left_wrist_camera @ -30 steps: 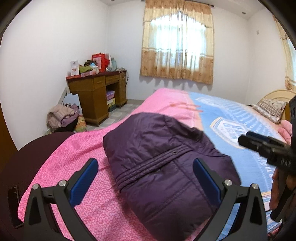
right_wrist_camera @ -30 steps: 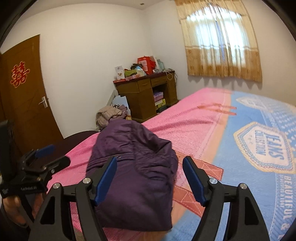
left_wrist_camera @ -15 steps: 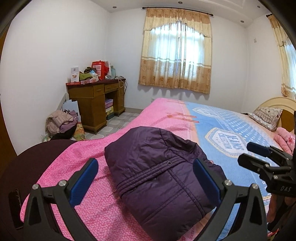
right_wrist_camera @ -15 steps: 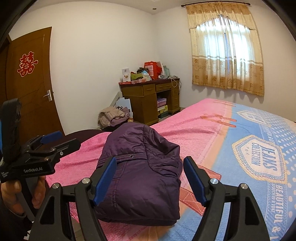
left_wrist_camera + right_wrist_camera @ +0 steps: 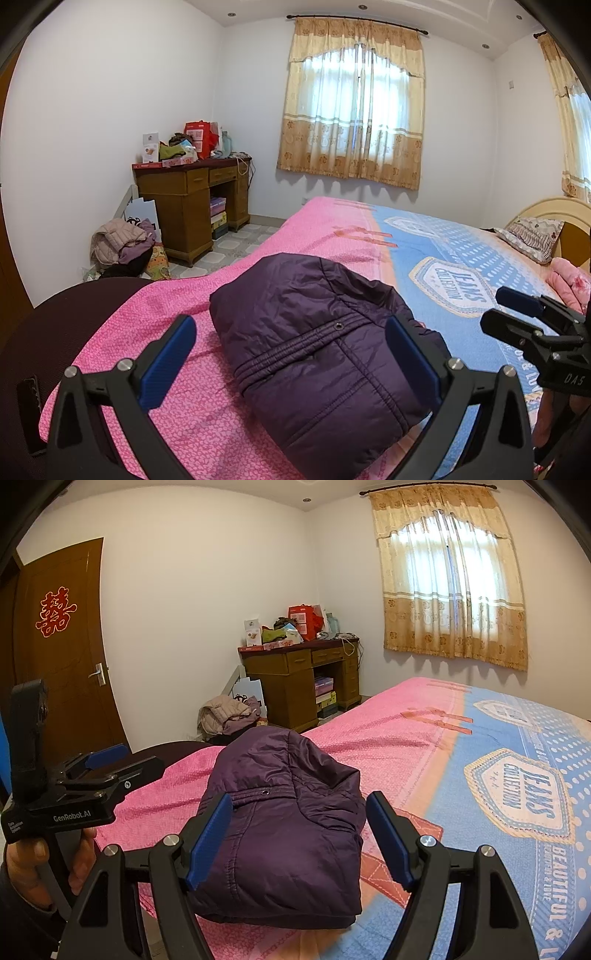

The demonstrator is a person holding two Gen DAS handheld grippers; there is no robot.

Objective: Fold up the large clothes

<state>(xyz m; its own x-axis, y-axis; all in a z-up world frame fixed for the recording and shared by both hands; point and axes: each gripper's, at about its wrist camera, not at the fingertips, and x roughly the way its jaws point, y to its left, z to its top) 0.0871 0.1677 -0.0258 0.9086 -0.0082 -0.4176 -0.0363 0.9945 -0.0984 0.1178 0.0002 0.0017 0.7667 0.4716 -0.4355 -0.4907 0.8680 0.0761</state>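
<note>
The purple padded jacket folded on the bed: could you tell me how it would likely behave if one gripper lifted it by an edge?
The purple padded jacket looks soft and quilted, so it would probably sag and unfold. Its puffy bulk suggests it is light for its size. The shiny shell may slip between pads, and it lies near the edge of the bed.

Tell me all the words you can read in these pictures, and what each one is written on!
"JEANS COLLECTION": badge on the blue bedspread.
"BEAUTIFUL & LOVE": below that badge.
"GenRobot.AI": side of the left gripper.
"DAS": side of the right gripper.
Red double-happiness sign: on the brown door.
Small print beside "GenRobot.AI" and on the desk's boxes: too small to read.
</note>
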